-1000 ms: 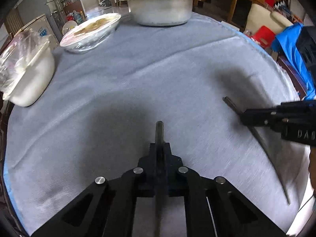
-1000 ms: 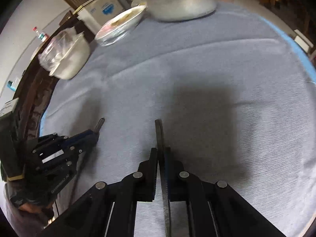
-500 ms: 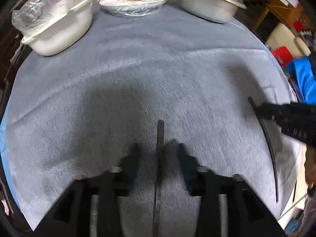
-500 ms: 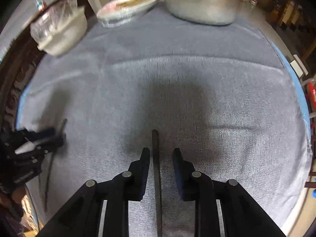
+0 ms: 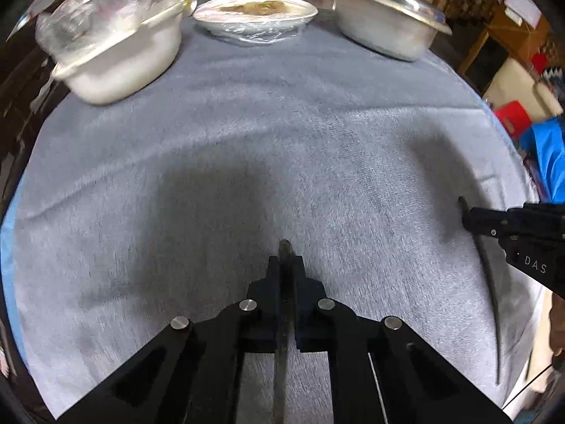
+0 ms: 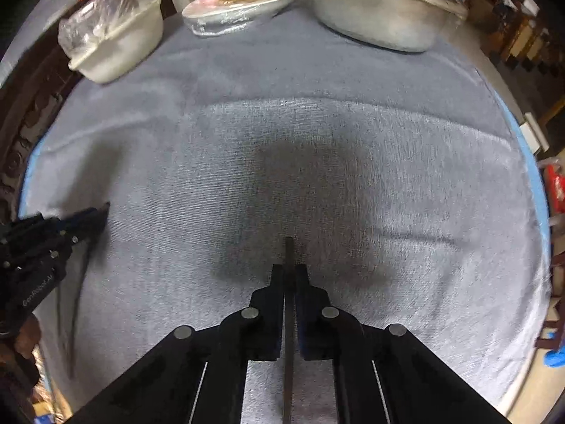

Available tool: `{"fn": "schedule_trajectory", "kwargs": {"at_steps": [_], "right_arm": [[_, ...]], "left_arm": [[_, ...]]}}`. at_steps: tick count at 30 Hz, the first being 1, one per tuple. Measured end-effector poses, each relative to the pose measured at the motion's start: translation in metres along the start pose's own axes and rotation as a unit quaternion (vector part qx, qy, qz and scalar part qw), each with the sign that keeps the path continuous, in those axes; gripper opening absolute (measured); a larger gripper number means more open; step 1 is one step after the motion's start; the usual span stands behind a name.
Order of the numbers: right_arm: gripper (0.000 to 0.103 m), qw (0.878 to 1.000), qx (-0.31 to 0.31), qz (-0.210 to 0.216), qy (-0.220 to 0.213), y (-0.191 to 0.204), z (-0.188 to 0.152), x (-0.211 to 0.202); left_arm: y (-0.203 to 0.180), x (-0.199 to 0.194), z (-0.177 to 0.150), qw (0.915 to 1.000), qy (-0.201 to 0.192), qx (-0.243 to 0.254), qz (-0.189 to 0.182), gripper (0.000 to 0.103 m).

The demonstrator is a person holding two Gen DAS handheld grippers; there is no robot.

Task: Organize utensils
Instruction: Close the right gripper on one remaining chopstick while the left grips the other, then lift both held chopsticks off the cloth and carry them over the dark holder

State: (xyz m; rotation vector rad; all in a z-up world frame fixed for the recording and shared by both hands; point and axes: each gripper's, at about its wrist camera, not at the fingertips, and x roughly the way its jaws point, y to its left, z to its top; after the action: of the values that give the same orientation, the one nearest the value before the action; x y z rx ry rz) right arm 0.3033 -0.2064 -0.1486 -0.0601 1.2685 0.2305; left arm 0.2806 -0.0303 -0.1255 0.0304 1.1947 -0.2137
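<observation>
Each gripper holds one thin dark chopstick over the grey tablecloth. My left gripper [image 5: 285, 265] is shut on a chopstick [image 5: 284, 251] whose tip pokes out just past the fingertips. My right gripper [image 6: 289, 272] is shut on a second chopstick [image 6: 289, 251], held the same way. The right gripper also shows at the right edge of the left wrist view [image 5: 469, 217], its chopstick [image 5: 489, 282] trailing down behind it. The left gripper shows at the left edge of the right wrist view [image 6: 100, 213].
At the far edge of the round table stand a white pot [image 5: 120, 56] covered with plastic film, a plate of food [image 5: 256, 12] under film, and a lidded metal pot [image 5: 388, 24]. The blue table rim [image 6: 529, 162] shows at the right.
Half a second ago both grippers' jaws stood apart around their chopsticks; now both are shut on them again. Both views have swung so the dishes sit further left and centre.
</observation>
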Motion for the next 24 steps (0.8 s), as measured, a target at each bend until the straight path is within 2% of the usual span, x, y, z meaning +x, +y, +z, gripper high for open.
{"fn": "schedule_trajectory", "kwargs": {"at_steps": [2,6,12,17,24], "right_arm": [[0.006,0.999,0.015,0.017,-0.024,-0.007,-0.008,-0.009],[0.006,0.995,0.053,0.035,-0.071,-0.024,-0.023,-0.032],[0.006,0.986,0.094,0.035,-0.134,-0.046,-0.054,-0.076],[0.006,0.973,0.118,0.026,-0.195,-0.065,-0.085,-0.128],[0.006,0.952,0.126,0.011,-0.278,-0.062,-0.141,-0.195]], "left_arm": [[0.011,-0.008,-0.008,0.9997,-0.008,-0.022,0.001,0.005],[0.026,-0.046,-0.026,0.9974,-0.049,-0.051,0.010,0.005],[0.039,-0.120,-0.054,0.9880,-0.131,-0.073,0.035,0.005],[0.047,-0.174,-0.081,0.9737,-0.200,-0.095,0.055,0.005],[0.033,-0.242,-0.130,0.9469,-0.295,-0.111,0.064,0.005]]}}
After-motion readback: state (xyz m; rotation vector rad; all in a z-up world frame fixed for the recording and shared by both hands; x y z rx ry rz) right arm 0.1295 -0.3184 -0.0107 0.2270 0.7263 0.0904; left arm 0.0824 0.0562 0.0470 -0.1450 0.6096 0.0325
